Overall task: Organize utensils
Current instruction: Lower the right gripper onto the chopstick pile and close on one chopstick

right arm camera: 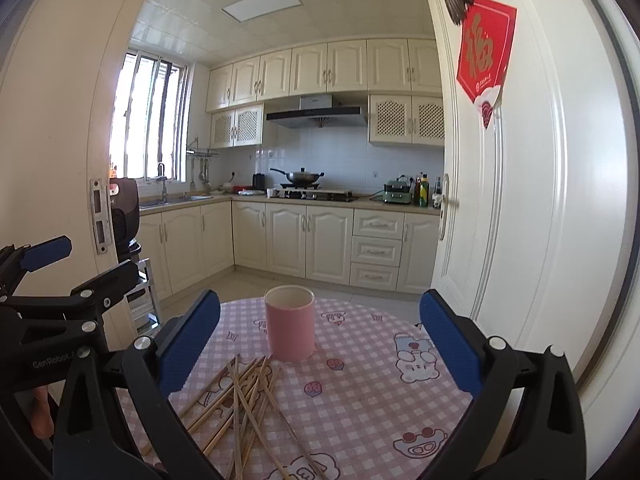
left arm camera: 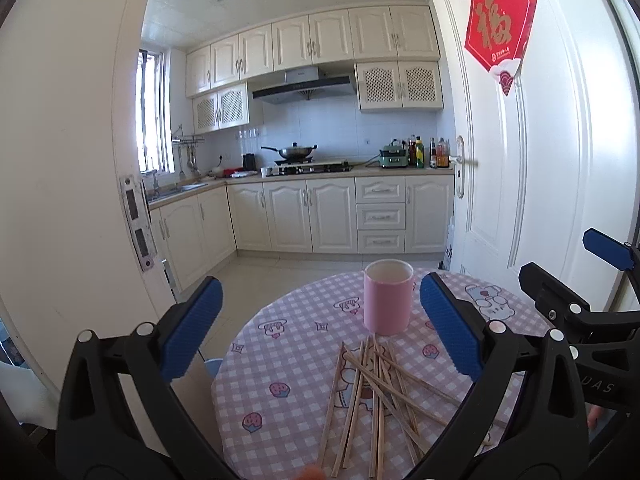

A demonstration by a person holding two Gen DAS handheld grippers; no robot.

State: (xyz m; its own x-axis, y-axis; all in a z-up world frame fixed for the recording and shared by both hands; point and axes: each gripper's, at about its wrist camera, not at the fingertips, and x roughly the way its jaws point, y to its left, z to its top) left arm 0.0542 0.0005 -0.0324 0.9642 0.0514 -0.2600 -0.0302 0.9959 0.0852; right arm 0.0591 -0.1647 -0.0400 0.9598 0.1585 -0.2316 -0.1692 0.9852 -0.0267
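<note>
A pink cylindrical cup (left arm camera: 387,298) (right arm camera: 289,323) stands upright on a round table with a pink checked cloth (left arm camera: 296,364) (right arm camera: 360,376). Several wooden chopsticks (left arm camera: 374,396) (right arm camera: 244,404) lie in a loose crossed pile just in front of the cup. My left gripper (left arm camera: 322,322) hovers open above the table, its blue pads either side of the cup and pile. My right gripper (right arm camera: 320,330) is open too, with nothing between its fingers. Each gripper shows at the edge of the other's view: the right gripper (left arm camera: 576,280) and the left gripper (right arm camera: 76,264).
Beyond the table lies a kitchen with cream cabinets (left arm camera: 312,216), a hob with a wok (left arm camera: 296,153) and a sink (right arm camera: 176,200) under the window. A white door (left arm camera: 532,152) with a red paper sign (left arm camera: 498,28) stands open on the right. A door frame (left arm camera: 132,216) rises at left.
</note>
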